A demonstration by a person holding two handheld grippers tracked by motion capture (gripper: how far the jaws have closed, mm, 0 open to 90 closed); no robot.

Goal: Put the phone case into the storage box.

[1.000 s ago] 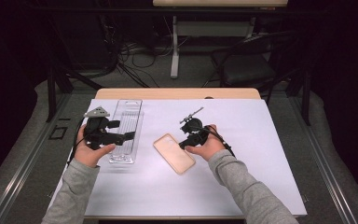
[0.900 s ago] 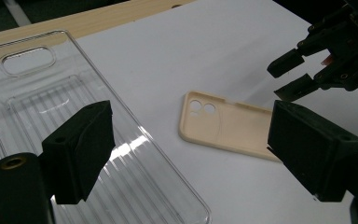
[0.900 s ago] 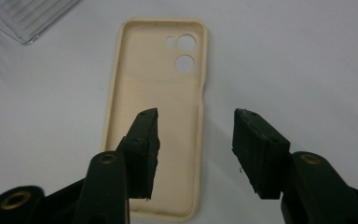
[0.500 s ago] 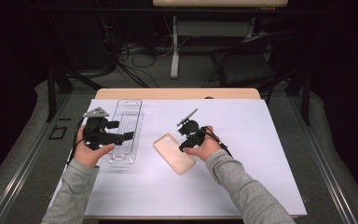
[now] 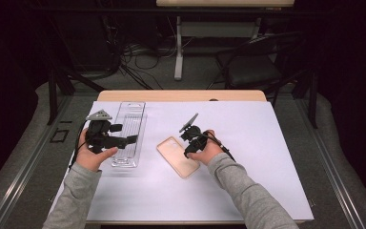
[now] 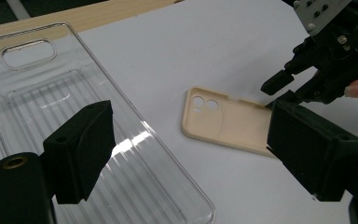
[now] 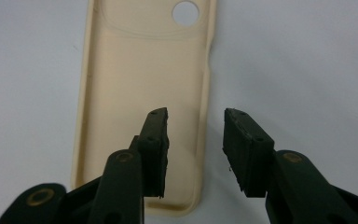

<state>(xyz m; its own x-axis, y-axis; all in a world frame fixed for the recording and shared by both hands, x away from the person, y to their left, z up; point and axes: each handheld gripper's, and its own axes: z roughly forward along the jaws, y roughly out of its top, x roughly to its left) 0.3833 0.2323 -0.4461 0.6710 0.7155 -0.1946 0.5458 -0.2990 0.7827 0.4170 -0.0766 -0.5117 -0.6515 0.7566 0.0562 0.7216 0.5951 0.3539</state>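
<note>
Fingers (image 7: 156,140) of our right gripper (image 7: 196,149) have been closing astride the beige phone case's (image 7: 135,93) edge, seemingly ungripped; left gripper (image 6: 186,154) gapes empty; lifting remains.

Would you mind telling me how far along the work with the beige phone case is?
Nothing looks finished. The beige phone case lies flat on the white sheet, beside the clear tray. The right gripper straddles its side wall, jaws just closing but not gripping. The left gripper hangs open over the tray. Gripping and lifting remain.
</note>
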